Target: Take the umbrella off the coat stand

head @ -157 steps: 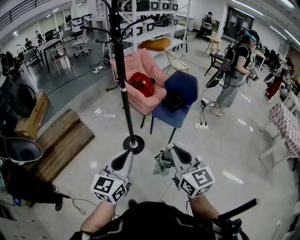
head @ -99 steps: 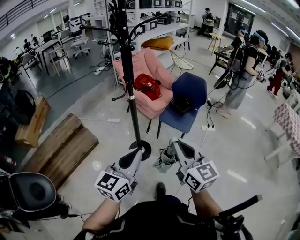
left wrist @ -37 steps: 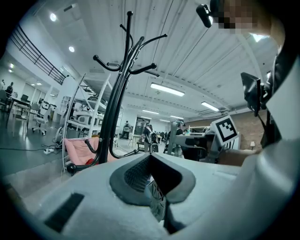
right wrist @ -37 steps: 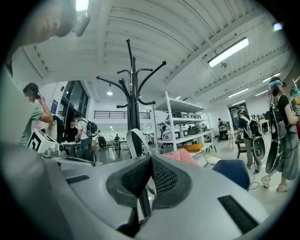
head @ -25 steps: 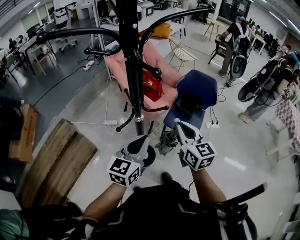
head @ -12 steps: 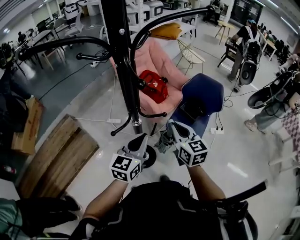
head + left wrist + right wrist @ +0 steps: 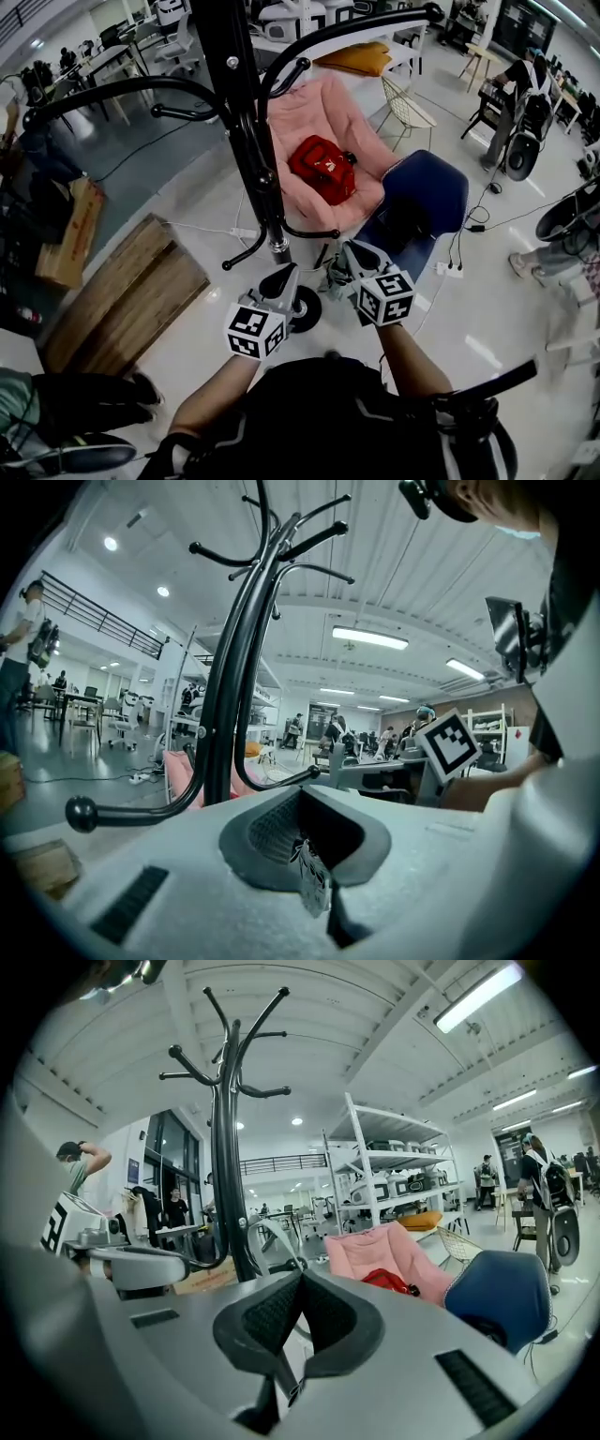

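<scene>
The black coat stand (image 7: 246,141) rises just ahead of me, and its curved hooks look bare. It also shows in the left gripper view (image 7: 225,714) and the right gripper view (image 7: 228,1176). My left gripper (image 7: 284,275) is shut and sits a little right of the pole, above the round base (image 7: 305,309). My right gripper (image 7: 349,251) is further right, shut. A crumpled grey-green bundle, apparently the folded umbrella (image 7: 334,281), hangs from its tip. A pale strap loop (image 7: 274,1241) shows just past the right jaws. In both gripper views the dark pads meet.
Behind the stand are a pink armchair (image 7: 309,122) with a red bag (image 7: 322,167) and a blue chair (image 7: 422,192). Wooden pallets (image 7: 122,291) and a cardboard box (image 7: 67,234) lie left. People (image 7: 520,103) stand far right. A power strip (image 7: 450,270) lies on the floor.
I have come closer to the coat stand, so its pole and hooks loom larger. Both grippers have risen toward it, still shut, and the grey-green bundle has travelled with the right one.
</scene>
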